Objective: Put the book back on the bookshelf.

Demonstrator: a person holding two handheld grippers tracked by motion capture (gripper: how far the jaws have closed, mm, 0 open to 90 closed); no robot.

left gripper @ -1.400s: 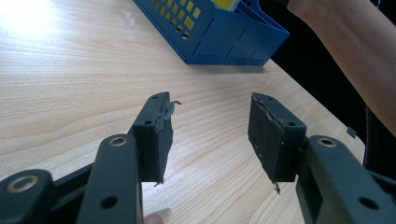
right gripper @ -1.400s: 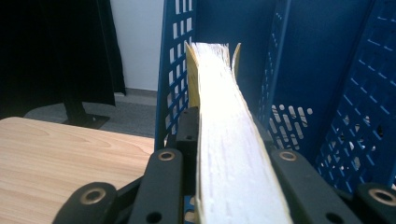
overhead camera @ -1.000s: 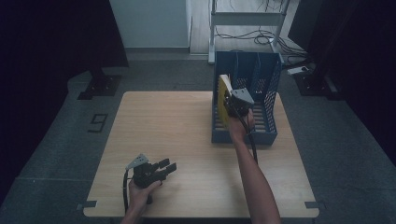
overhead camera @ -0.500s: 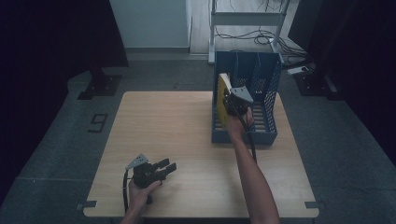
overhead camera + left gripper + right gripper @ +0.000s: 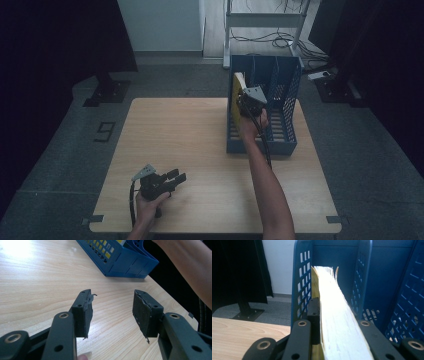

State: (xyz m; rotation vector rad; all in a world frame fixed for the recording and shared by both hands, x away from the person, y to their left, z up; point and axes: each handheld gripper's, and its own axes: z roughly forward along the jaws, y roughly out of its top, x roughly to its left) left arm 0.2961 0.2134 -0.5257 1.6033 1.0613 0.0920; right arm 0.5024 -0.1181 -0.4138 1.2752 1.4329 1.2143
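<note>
A thick book (image 5: 238,92) with yellow covers and white page edges stands upright in the leftmost slot of a blue slotted file rack (image 5: 285,107) at the table's back right. My right gripper (image 5: 249,103) is shut on it from the near side. In the right gripper view the book (image 5: 329,282) runs forward between the jaws of the right gripper (image 5: 334,311), with the rack's left wall (image 5: 302,290) beside it. My left gripper (image 5: 172,178) rests low near the table's front left. Its jaws (image 5: 112,312) stand open with nothing between them.
The wooden table (image 5: 185,135) is bare to the left of the rack. In the left gripper view, the rack (image 5: 120,257) lies ahead and the person's right forearm (image 5: 190,267) crosses at the right. A metal shelf frame (image 5: 265,20) and cables stand beyond the table.
The right gripper with the book has shifted only very slightly at the rack. The left gripper has stayed where it was.
</note>
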